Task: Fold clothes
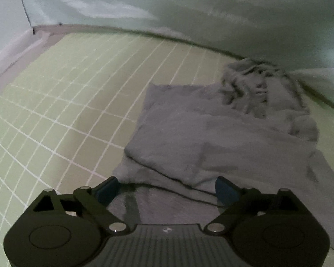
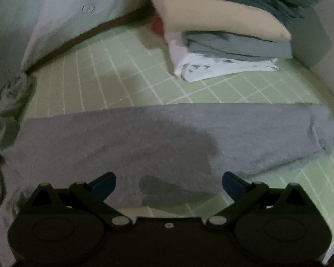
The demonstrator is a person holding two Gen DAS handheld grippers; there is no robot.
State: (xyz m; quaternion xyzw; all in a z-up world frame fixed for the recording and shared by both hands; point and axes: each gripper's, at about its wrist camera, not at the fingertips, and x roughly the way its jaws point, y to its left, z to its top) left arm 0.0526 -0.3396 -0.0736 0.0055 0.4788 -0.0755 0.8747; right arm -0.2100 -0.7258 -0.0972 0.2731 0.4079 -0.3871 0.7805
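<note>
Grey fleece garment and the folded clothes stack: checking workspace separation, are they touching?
Apart. The right wrist view shows bare green gridded mat between the grey fleece garment and the folded clothes stack.

The gray garment (image 2: 144, 138) runs out of the right wrist view at the left edge. The folded stack (image 2: 229, 44) is blurred, its top cut off.

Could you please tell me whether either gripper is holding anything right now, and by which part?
Nothing is held: left gripper and right gripper hover open-jawed over the grey garment.
</note>
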